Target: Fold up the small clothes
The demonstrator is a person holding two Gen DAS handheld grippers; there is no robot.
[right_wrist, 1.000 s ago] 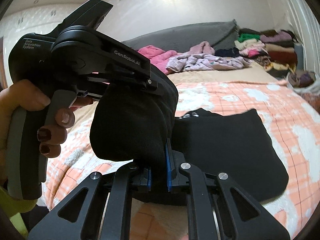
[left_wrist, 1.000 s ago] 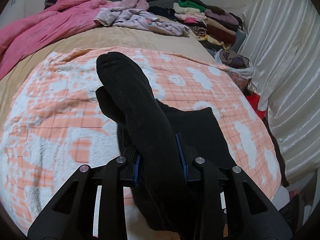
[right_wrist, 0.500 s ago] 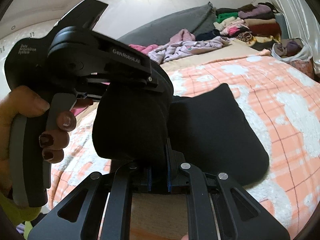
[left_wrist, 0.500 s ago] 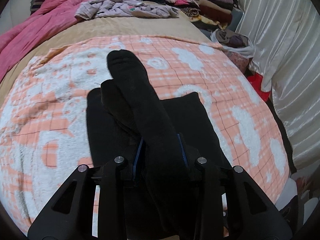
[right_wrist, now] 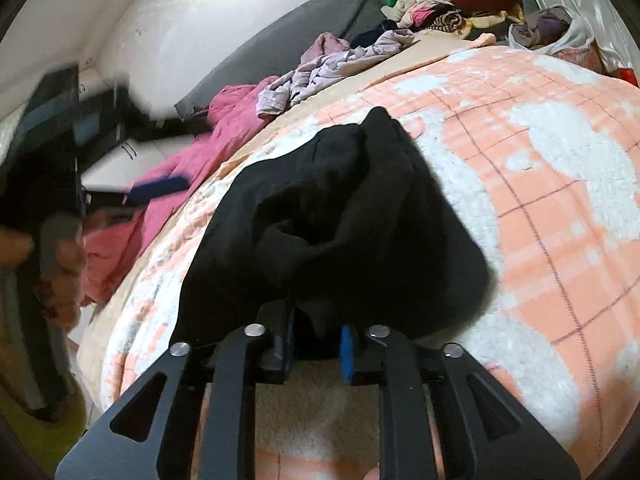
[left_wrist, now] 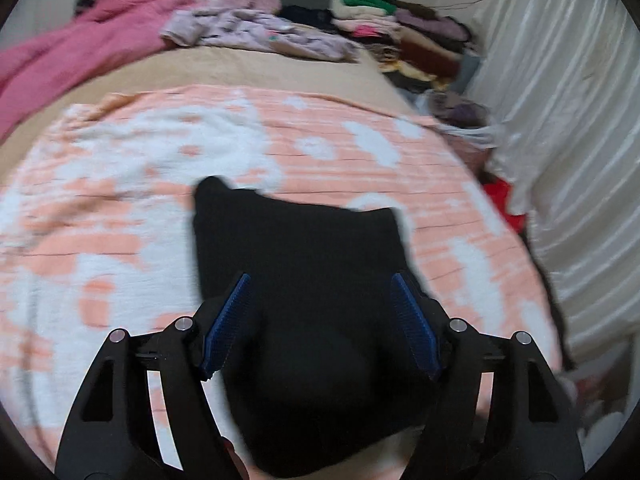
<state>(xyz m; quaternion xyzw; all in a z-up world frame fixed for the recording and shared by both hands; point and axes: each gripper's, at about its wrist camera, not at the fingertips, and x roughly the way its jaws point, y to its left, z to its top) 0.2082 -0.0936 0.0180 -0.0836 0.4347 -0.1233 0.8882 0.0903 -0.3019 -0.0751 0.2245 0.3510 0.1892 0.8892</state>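
Left claw: spread wide, its blue-padded fingers standing either side of the black garment with nothing pinched between them.
Left claw from the other side: a dark blurred shape at the left edge of the right wrist view, held in a hand; the blur hid its detail.
Right claw: nearly closed, blue pads pinching the near edge of the black garment.
Black garment: lay bunched on the bed, folds heaped toward the right claw, one corner poking up at the far side; in the left wrist view it showed as a dark mass running from between the fingers out onto the blanket.
Blanket: peach with white patches and a thin check, spread over the bed beneath the garment.
Beige sheet: beyond the blanket, toward the head of the bed.
Pink cover: crumpled at the far left of the bed.
Pale lilac clothes: loose heap beside the pink cover.
Stacked clothes: folded pile at the far right corner.
Curtain: white, hanging along the right of the bed.
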